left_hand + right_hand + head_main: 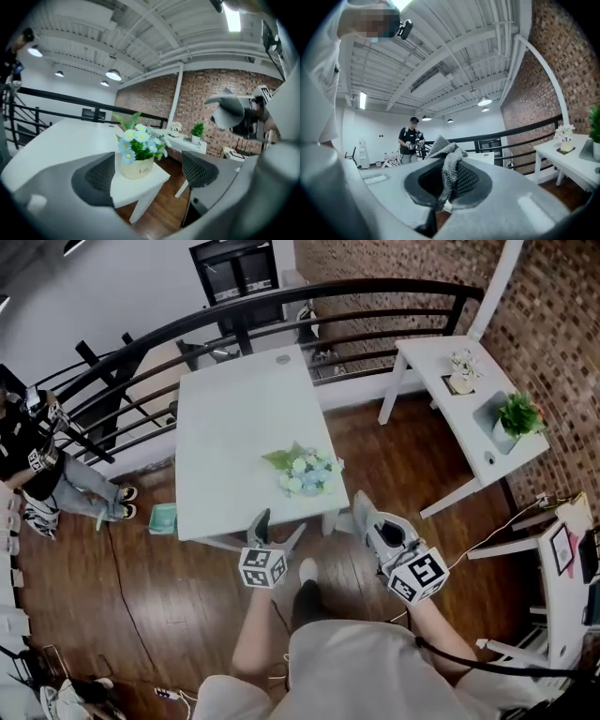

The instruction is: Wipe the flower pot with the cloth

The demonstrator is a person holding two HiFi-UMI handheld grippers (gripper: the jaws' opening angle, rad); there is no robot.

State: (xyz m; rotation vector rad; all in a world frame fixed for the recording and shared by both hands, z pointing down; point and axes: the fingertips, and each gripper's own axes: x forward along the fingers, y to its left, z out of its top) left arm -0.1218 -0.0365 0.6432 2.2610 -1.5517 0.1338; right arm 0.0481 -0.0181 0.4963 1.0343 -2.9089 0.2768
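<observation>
Cream round flower pot [137,168], filled with pale blue and white artificial flowers [306,472], stands on the white rectangular counter [230,418], close to the corner nearest the person. Nothing touches it. The left gripper [147,178] hangs short of that corner with its jaws about half apart and empty. In the left gripper view the pot shows through the gap between them, but farther off, well clear of both pads. The right gripper [447,180] is closed on a grey knitted cloth [445,154]. The cloth is pinched by a fold between the pads, and a loose bunch stands out past the jaw tips.

The pot looks small and light, with a smooth, probably glazed wall, so it would likely slide or turn under a sideways rub. The tall spray of flowers puts weight high up, and the counter edge is just beside it, so a push towards the corner could tip it off. The best hold seems to be the left gripper across the plain wall below the rim, clear of the leaves, with moderate pressure in case the pot is ceramic. The cloth is soft and limp, so the bunch ahead of the jaws should do the wiping.
</observation>
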